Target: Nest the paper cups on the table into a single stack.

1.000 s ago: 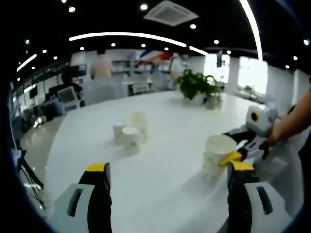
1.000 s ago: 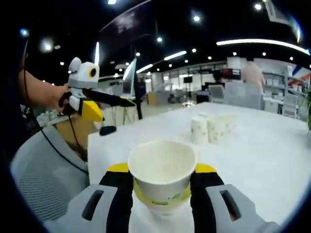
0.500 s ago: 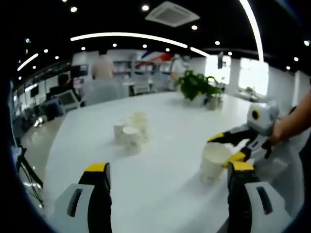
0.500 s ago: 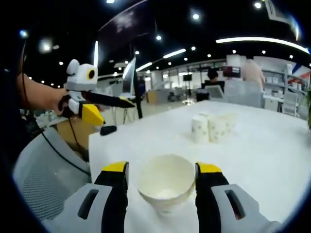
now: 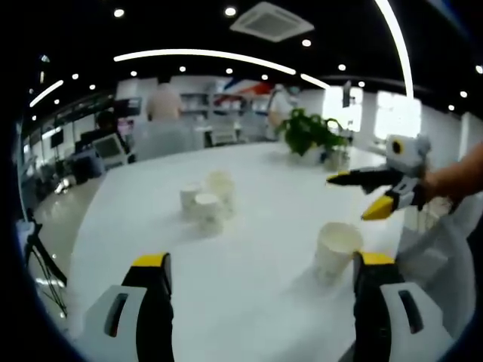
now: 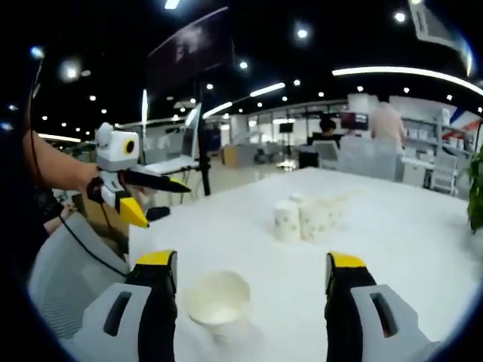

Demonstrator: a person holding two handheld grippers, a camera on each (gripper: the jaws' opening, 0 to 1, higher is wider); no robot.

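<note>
Left gripper view: left hand-held gripper (image 5: 260, 294), jaws spread wide and empty, low over the white surface (image 5: 249, 249). Single paper cup (image 5: 336, 251) upright just inside the right jaw tip, near the surface's near-right edge. Cluster of paper cups (image 5: 206, 202) farther out, left of centre, broad bare surface between it and the single cup. Right hand-held gripper (image 5: 373, 192) raised above the single cup, jaws parted, clear of it. Potted plant (image 5: 309, 136) at the far edge. Right gripper view: right hand-held gripper (image 6: 253, 294), jaws wide, holding nothing. Single paper cup (image 6: 217, 302) stands between them, nearer the left jaw, touching neither. Cluster (image 6: 302, 217) mid-surface, well apart. Left hand-held gripper (image 6: 147, 196) beyond the surface's left edge, jaws parted.
</note>
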